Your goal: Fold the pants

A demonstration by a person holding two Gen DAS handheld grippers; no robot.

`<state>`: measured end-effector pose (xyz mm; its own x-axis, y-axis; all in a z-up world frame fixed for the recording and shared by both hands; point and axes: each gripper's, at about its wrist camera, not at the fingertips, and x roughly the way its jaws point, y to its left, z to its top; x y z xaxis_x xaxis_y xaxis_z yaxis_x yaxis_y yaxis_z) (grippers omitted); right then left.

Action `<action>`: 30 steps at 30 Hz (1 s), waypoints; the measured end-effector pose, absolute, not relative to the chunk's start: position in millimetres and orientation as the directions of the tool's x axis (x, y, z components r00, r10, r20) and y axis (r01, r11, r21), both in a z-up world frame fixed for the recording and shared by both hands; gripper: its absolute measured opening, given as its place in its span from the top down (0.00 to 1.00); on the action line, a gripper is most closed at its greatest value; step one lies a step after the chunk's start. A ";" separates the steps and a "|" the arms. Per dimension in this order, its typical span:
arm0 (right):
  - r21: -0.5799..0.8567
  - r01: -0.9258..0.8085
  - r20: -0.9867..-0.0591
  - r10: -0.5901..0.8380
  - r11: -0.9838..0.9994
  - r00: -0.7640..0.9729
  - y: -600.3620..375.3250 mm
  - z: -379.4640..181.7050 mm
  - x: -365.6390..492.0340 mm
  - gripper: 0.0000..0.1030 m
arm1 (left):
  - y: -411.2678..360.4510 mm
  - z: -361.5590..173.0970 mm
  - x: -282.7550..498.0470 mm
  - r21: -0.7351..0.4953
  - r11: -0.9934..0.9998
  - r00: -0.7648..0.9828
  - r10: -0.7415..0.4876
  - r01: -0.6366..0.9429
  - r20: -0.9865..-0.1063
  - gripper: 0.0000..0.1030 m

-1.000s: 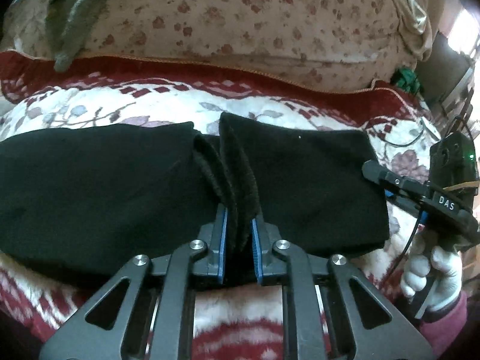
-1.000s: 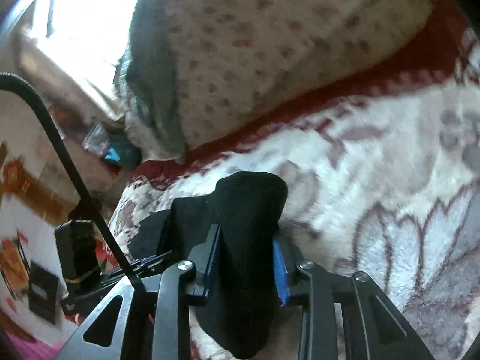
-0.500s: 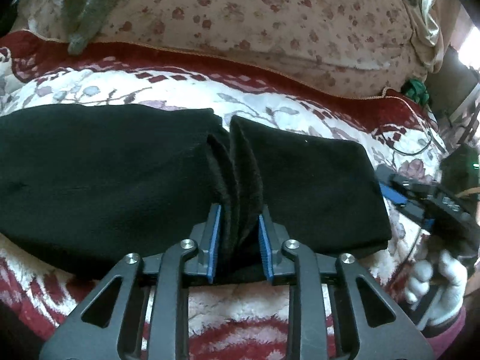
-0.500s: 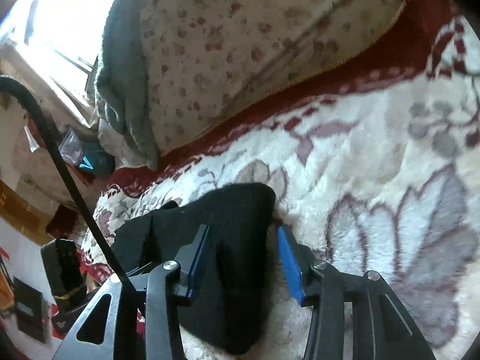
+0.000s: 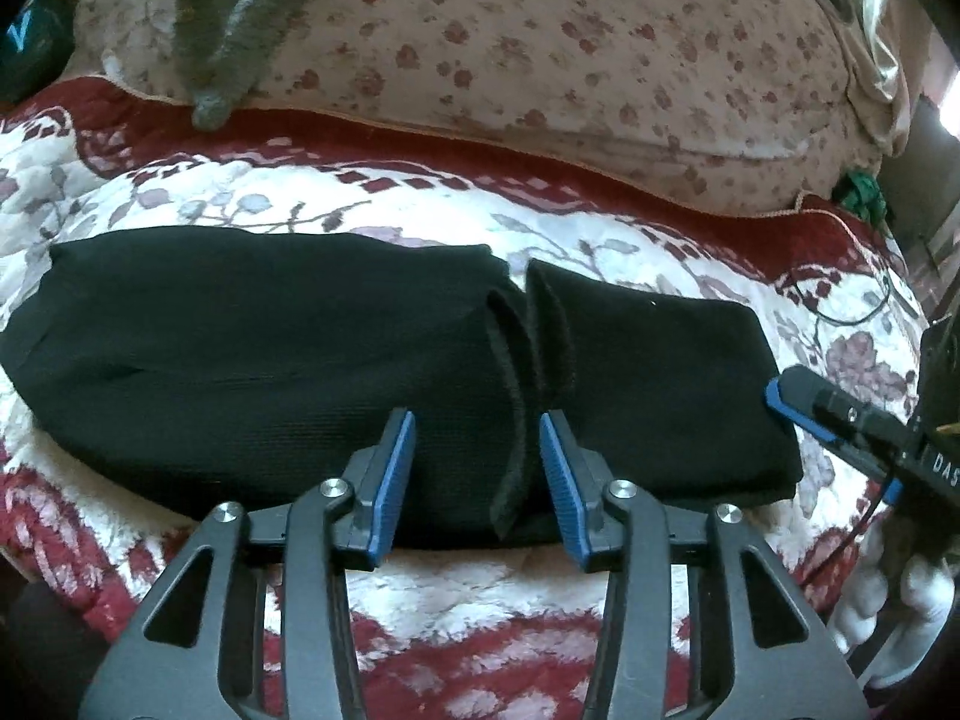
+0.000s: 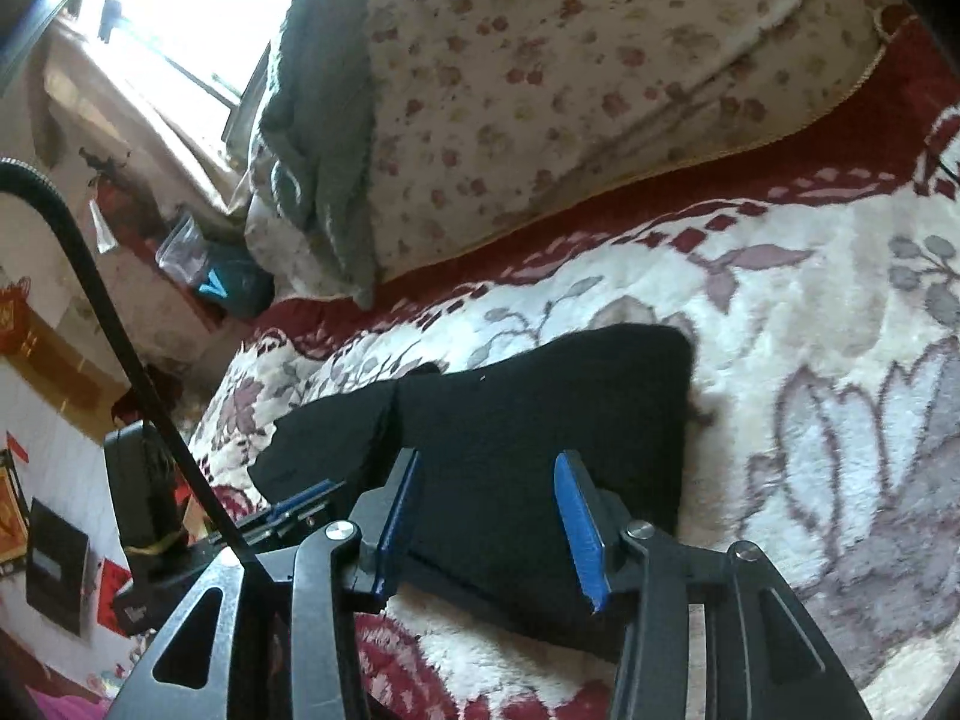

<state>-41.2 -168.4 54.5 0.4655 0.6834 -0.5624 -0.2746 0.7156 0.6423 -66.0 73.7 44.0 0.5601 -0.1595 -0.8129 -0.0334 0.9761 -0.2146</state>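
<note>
My left gripper (image 5: pixel 477 474) and right gripper (image 6: pixel 486 525) both hover with fingers spread, pinching nothing, over the folded black knit pants (image 5: pixel 270 360) on the floral plush bed blanket (image 5: pixel 420 222), their long axis running crosswise, my left nearer the raised middle fold.

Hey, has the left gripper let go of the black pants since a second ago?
Yes. The left gripper has opened: its blue pads, earlier clamped on the raised ridge of the black pants, now stand apart on either side of it, over the floral blanket.
</note>
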 end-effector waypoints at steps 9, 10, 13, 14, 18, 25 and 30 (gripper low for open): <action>0.636 -0.276 -0.575 0.681 0.720 0.453 -160.8 49.5 -42.8 0.57 | 77.8 51.3 -69.8 -0.246 0.969 0.571 -0.182 -0.037 -0.800 0.59; 0.637 -0.273 -0.576 0.681 0.721 0.453 -161.2 48.4 -42.7 0.57 | 75.6 53.0 -70.0 -0.247 0.969 0.576 -0.185 -0.030 -0.796 0.59; 0.643 -0.269 -0.572 0.683 0.717 0.453 -160.7 49.7 -43.3 0.57 | 69.2 55.9 -69.7 -0.244 0.970 0.584 -0.192 -0.010 -0.789 0.59; 0.637 -0.278 -0.572 0.682 0.719 0.455 -159.9 52.3 -44.1 0.57 | 67.8 56.2 -69.3 -0.244 0.970 0.583 -0.194 -0.007 -0.789 0.59; 0.630 -0.293 -0.569 0.685 0.719 0.456 -157.6 56.4 -43.5 0.57 | 67.9 52.9 -67.2 -0.261 0.965 0.575 -0.207 -0.011 -0.792 0.59; 0.669 -0.232 -0.571 0.688 0.706 0.448 -164.9 40.1 -34.0 0.57 | 54.9 36.2 -58.8 -0.232 0.973 0.544 -0.192 -0.006 -0.817 0.59; 0.645 -0.284 -0.568 0.694 0.710 0.443 -156.5 58.6 -34.3 0.57 | 58.9 34.8 -61.9 -0.244 0.970 0.545 -0.200 -0.008 -0.814 0.59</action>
<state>-34.3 -156.5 58.6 0.4433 0.6935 -0.5679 -0.2836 0.7095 0.6451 -61.9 58.9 34.8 0.5454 -0.2000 -0.8140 -0.0085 0.9698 -0.2439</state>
